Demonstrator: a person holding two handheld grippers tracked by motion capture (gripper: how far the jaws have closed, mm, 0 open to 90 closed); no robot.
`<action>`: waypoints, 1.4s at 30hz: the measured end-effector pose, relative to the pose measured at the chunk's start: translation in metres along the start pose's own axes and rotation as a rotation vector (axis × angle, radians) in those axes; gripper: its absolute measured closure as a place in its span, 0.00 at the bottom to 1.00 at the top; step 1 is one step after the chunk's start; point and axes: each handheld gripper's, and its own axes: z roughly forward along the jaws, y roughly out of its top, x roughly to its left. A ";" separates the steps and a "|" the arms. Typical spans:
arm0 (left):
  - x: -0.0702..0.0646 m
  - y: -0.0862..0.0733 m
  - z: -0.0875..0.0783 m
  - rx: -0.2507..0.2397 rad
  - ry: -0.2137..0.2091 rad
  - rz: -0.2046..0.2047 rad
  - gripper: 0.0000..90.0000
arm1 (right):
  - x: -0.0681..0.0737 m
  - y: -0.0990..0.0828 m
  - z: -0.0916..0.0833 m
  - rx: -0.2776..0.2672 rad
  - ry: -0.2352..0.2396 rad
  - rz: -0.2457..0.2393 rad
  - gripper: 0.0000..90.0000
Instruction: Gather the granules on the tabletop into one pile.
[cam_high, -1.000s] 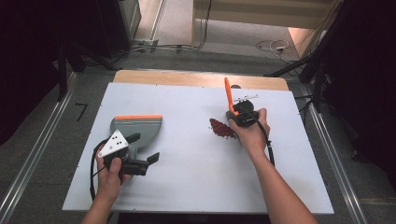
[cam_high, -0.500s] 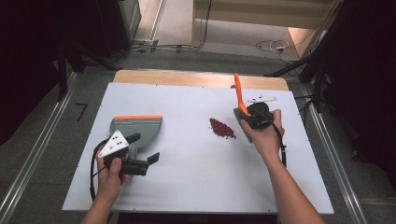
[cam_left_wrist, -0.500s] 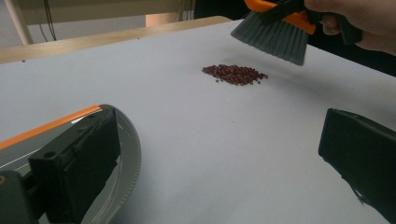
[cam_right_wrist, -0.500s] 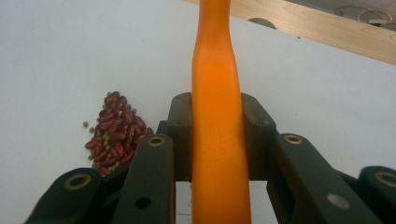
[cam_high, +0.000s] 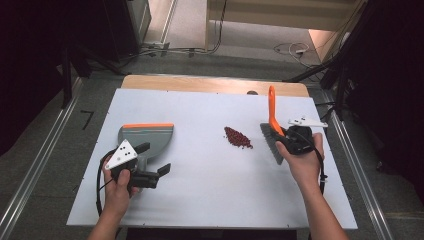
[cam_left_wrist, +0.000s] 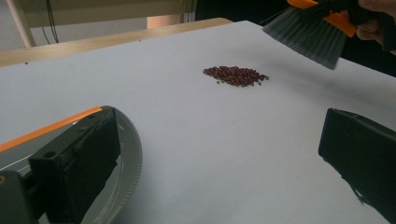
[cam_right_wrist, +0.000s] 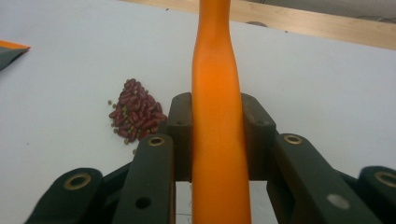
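Observation:
A small heap of dark red beans (cam_high: 237, 137) lies on the white tabletop (cam_high: 210, 200), right of its middle. My right gripper (cam_high: 290, 138) is shut on the orange handle of a brush (cam_high: 271, 107), and the grey bristles (cam_high: 270, 144) hang just right of the beans. In the right gripper view the handle (cam_right_wrist: 218, 93) stands between the jaws, with the beans (cam_right_wrist: 135, 112) to its left. A grey dustpan (cam_high: 147, 136) with an orange lip rests at the left. My left gripper (cam_high: 155, 158) stands open at the pan's near end, one jaw over the pan (cam_left_wrist: 128, 154), nothing between the jaws.
A wooden strip (cam_high: 200, 84) runs along the table's far edge. Metal rails (cam_high: 30, 170) flank the table on the floor, and cables (cam_high: 280, 49) lie beyond it. In the left gripper view the brush (cam_left_wrist: 308, 35) hangs above the table past the beans (cam_left_wrist: 236, 75).
My right hand has carried the brush to the right, off the bean heap, and slightly up. The left hand and the dustpan have stayed put.

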 end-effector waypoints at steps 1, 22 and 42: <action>0.000 0.000 0.000 -0.001 0.000 0.000 0.00 | -0.002 -0.003 -0.003 -0.001 0.006 0.006 0.76; 0.002 0.000 -0.002 -0.009 0.004 -0.004 0.00 | -0.030 -0.049 -0.036 -0.022 0.076 0.044 0.76; 0.004 -0.002 -0.001 -0.005 0.019 0.002 0.00 | -0.064 -0.070 -0.050 -0.053 0.119 0.106 0.76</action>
